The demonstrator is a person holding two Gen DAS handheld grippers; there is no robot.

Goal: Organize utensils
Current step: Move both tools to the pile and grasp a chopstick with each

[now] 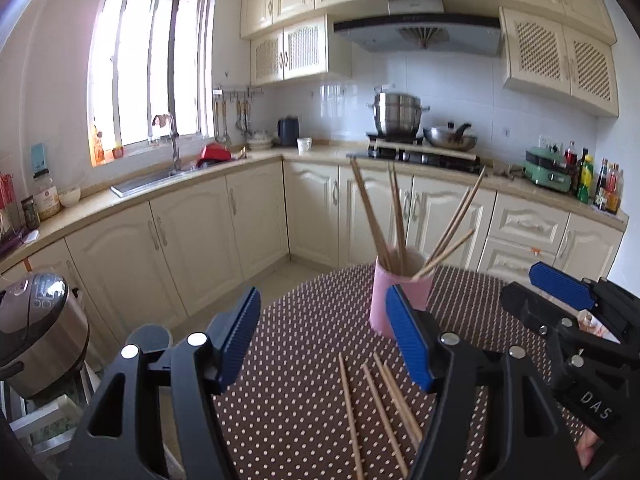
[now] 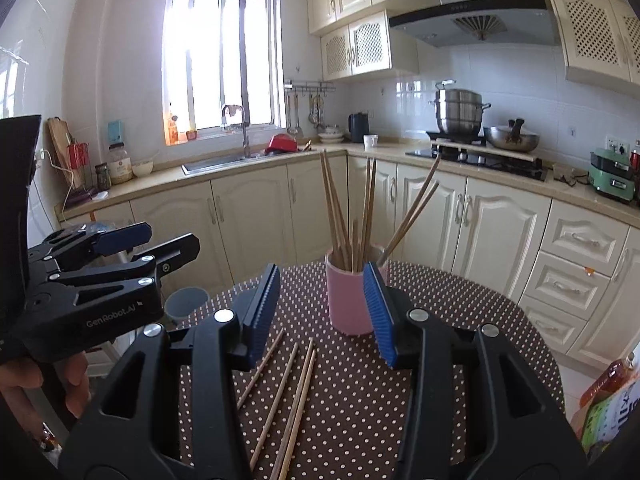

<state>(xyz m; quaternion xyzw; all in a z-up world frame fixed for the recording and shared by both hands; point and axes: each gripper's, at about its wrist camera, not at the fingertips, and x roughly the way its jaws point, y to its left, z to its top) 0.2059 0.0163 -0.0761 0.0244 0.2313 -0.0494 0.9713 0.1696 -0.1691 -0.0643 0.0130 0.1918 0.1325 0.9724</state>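
Both grippers, left gripper [image 1: 326, 340] and right gripper [image 2: 322, 310], hover with jaws released above loose chopsticks [image 2: 294, 396] lying on the bench [image 2: 460, 312] before the pink cup [image 2: 347, 300]. Best practice: pinch one chopstick mid-length, lift level, insert upright.

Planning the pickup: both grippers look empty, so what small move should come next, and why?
Probably lower the right gripper, open and empty, onto the loose chopsticks lying on the table before the pink cup; they are not yet in it with the others.
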